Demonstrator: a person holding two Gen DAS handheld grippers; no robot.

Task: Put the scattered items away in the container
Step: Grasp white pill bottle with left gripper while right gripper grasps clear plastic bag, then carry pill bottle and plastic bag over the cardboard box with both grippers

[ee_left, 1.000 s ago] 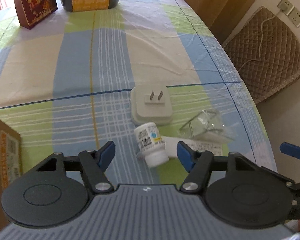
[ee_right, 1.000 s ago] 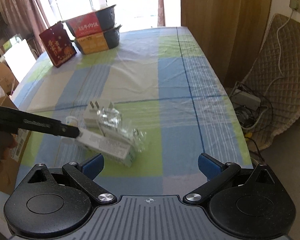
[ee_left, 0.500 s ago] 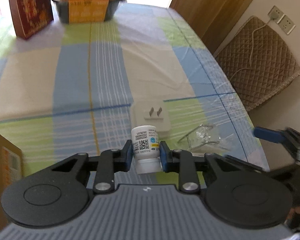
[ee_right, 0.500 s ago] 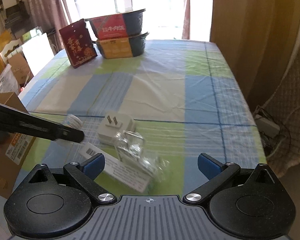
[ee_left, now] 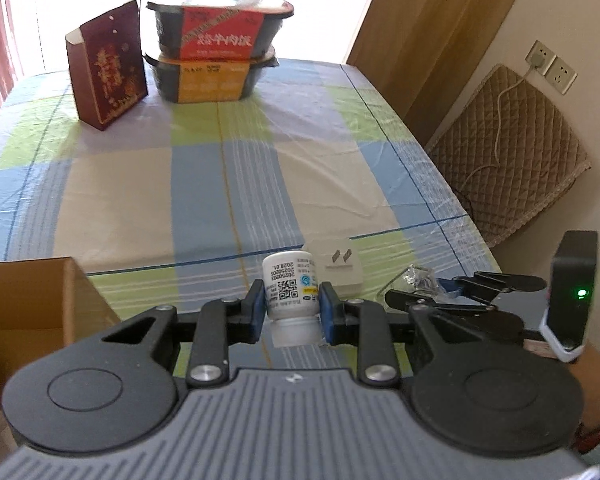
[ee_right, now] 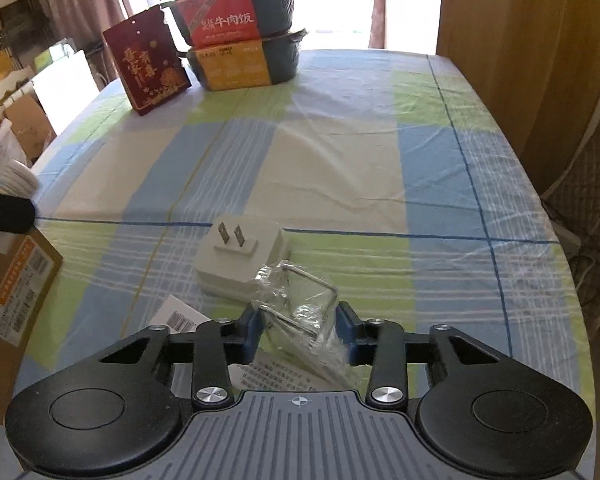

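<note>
My left gripper (ee_left: 291, 314) is shut on a small white pill bottle (ee_left: 289, 288) and holds it upright above the checked tablecloth. An open cardboard box (ee_left: 32, 292) sits just left of it. In the right wrist view my right gripper (ee_right: 301, 332) is shut on a crumpled clear plastic packet (ee_right: 300, 308), low over the cloth. A white plug adapter (ee_right: 240, 260) lies prongs up just beyond the packet. Beneath the packet lies a flat white printed carton (ee_right: 180, 316). The same adapter (ee_left: 340, 270) and my right gripper (ee_left: 440, 294) show in the left wrist view.
A dark red gift box (ee_right: 146, 66) and two stacked dark food bowls (ee_right: 240, 36) stand at the table's far end. The cardboard box (ee_right: 16, 280) sits at the near left. Off the table's right edge are a quilted cushion (ee_left: 512, 152) and wall sockets (ee_left: 552, 68).
My left gripper shut on the pill bottle and lifted it off the cloth. My right gripper moved in over the clear packet and went from open to shut on it.
</note>
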